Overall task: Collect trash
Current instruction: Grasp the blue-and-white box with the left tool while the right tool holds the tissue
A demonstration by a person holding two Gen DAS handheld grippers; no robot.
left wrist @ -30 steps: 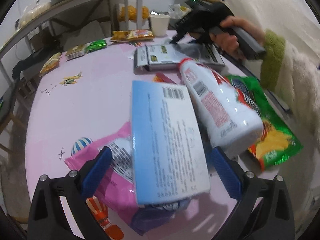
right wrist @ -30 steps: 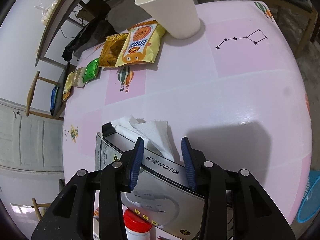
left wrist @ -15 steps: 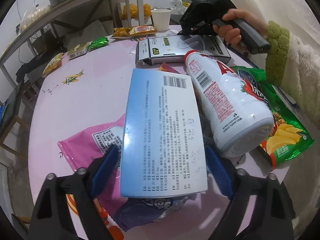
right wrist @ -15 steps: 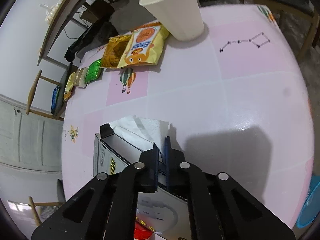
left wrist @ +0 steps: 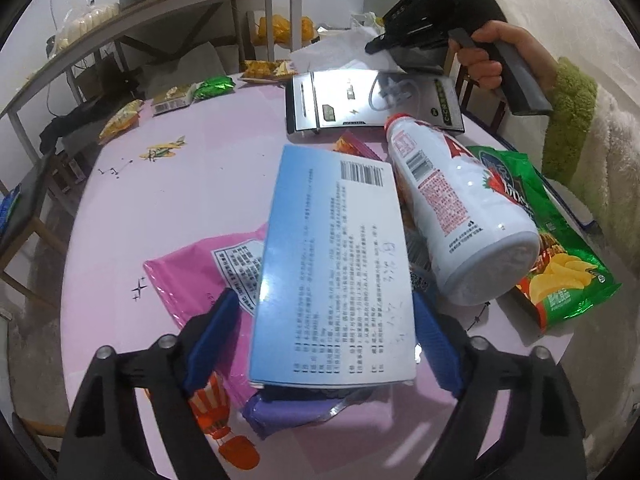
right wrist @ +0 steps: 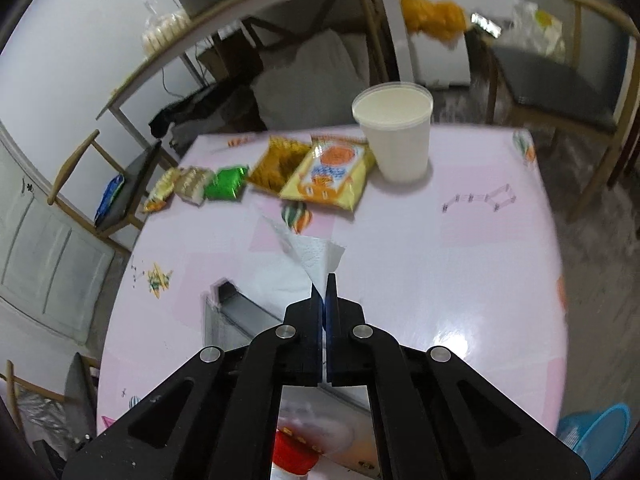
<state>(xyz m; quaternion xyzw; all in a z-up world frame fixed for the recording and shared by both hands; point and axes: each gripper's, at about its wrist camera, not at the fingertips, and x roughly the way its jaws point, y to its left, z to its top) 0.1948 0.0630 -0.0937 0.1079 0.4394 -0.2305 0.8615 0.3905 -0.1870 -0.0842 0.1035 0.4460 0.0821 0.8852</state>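
White tissue (right wrist: 316,256): pinched between the closed jaws of the right gripper (right wrist: 323,294), held above the silver box (left wrist: 372,100) on the pink table (left wrist: 192,200). Blue-and-white carton (left wrist: 332,276): flanked by the left gripper (left wrist: 324,338), jaws opening, pads not seen pressing. White bottle (left wrist: 460,216) and green chip bag (left wrist: 560,248) lie beside it.

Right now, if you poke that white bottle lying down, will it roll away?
Probably a little. The white bottle lies on its round side, so a poke could start it rolling. It leans against the blue box and rests on the green chip bag, which would likely stop it soon. Its smooth, shiny plastic may also feel slippery.
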